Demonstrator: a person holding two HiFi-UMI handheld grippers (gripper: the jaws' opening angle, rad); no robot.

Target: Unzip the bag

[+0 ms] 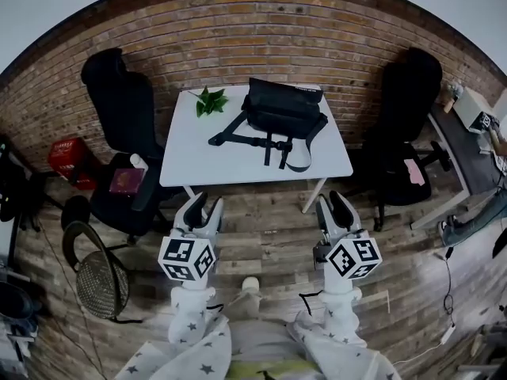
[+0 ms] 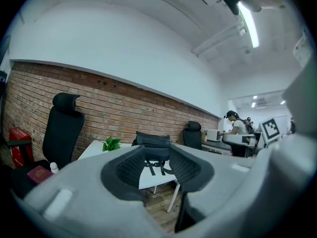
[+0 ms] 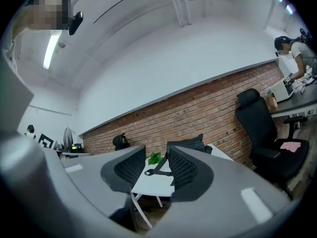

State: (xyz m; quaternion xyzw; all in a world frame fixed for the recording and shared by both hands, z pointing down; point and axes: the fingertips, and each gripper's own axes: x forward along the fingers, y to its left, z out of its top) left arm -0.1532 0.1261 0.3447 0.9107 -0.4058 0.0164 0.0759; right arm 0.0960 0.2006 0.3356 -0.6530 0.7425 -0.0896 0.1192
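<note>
A black bag point(image 1: 285, 107) lies on the far right part of a white table point(image 1: 198, 157), its straps point(image 1: 265, 142) trailing toward the front edge. Both grippers hang over the wooden floor, well short of the table's near edge. My left gripper point(image 1: 203, 207) stands open with nothing between its jaws; the bag point(image 2: 153, 141) shows far off through the gap. My right gripper point(image 1: 334, 206) is open and empty too, and the bag point(image 3: 185, 145) appears beyond its jaws. Neither gripper touches the bag.
A small green plant point(image 1: 210, 101) sits at the table's back left. Black office chairs stand left point(image 1: 119, 105) and right point(image 1: 408, 105) of the table, against a brick wall. A red box point(image 1: 67, 158) and a round mesh basket point(image 1: 99, 282) are at the left.
</note>
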